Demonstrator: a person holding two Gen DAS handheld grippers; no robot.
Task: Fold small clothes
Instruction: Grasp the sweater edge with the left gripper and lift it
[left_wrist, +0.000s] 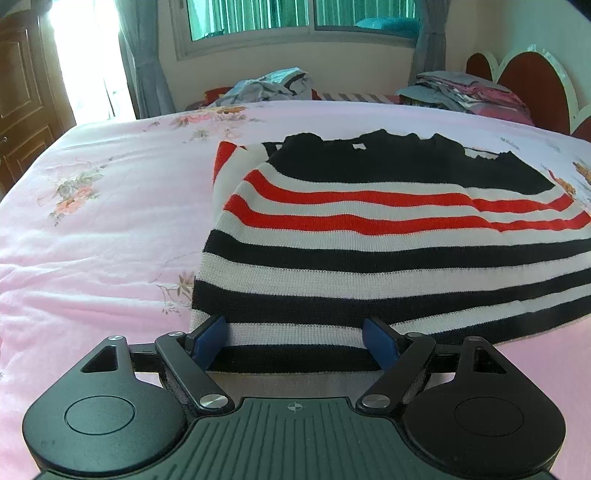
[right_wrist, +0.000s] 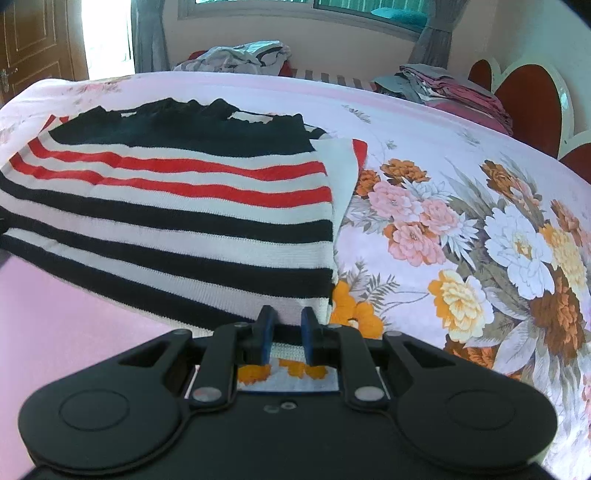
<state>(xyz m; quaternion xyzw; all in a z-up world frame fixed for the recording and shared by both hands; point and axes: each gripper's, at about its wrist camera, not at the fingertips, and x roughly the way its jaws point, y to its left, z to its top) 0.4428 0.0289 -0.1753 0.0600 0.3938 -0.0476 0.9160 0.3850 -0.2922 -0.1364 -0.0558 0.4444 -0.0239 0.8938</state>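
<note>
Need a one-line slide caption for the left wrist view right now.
Left gripper, jaws wide open, straddles the near hem of the striped sweater on the pink floral bedsheet.

Striped sweater (left_wrist: 369, 236) ran off right edge in left wrist view, off left edge in right wrist view; hem corner hid behind right gripper (right_wrist: 288, 332) fingers.

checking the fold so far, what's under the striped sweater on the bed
The striped sweater lies on the pink floral bedsheet. A red-and-white folded part shows from under its top layer. Whatever else lies beneath is covered.
</note>
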